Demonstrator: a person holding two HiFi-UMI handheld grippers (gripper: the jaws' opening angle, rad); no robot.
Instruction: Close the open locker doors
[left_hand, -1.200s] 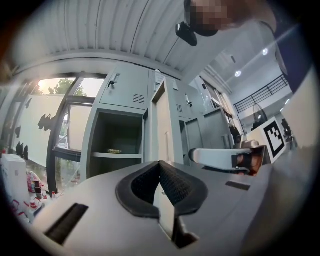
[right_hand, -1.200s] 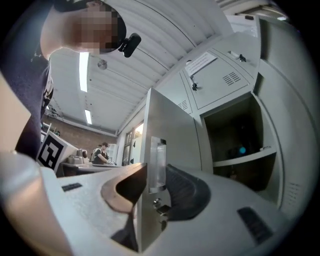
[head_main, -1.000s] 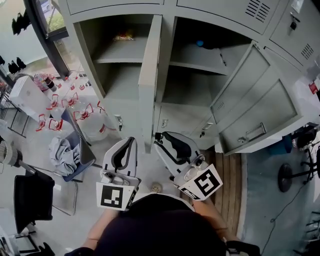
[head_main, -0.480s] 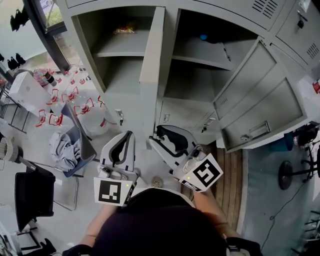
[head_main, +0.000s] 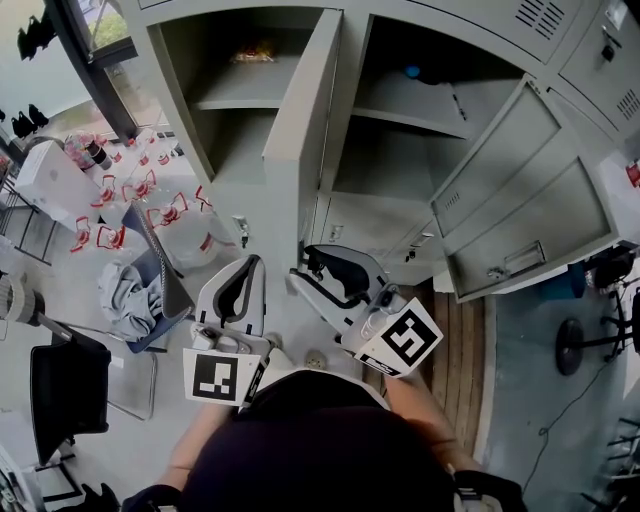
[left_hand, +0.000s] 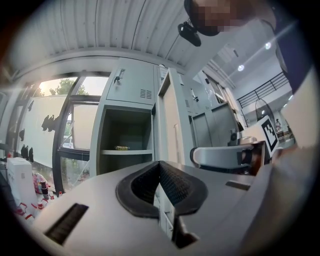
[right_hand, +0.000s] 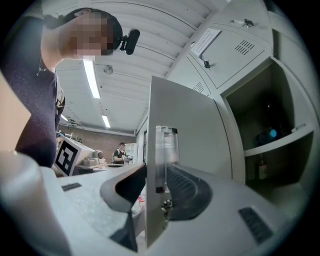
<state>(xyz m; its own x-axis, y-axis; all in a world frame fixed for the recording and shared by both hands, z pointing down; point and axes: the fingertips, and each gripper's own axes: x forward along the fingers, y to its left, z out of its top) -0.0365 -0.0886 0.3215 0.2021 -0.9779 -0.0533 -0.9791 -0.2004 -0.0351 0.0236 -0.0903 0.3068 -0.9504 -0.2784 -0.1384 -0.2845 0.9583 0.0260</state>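
Two grey locker doors stand open. The middle door (head_main: 300, 120) juts out towards me, its face angled to the left. The right door (head_main: 520, 190) hangs wide with its handle outward. My right gripper (head_main: 308, 265) is open and straddles the middle door's lower free edge. In the right gripper view that door (right_hand: 180, 115) and its handle (right_hand: 165, 150) stand between the jaws of my right gripper (right_hand: 155, 175). My left gripper (head_main: 250, 265) hovers just left of the door, shut and holding nothing. The left gripper view shows my left gripper (left_hand: 160, 165) with its pads together, and the door (left_hand: 172, 125) beyond it.
A yellow item (head_main: 255, 52) lies on the left compartment's shelf and something blue (head_main: 413, 72) on the middle one. Clear containers with red handles (head_main: 150, 215), a chair with a grey cloth (head_main: 130, 300) and a black stool (head_main: 60, 400) stand at left. Wooden flooring (head_main: 455, 350) runs at right.
The middle door's free edge has swung a little to the left, showing more of its face. Both grippers have edged forward towards the lockers, the right one closing in on the door's edge.
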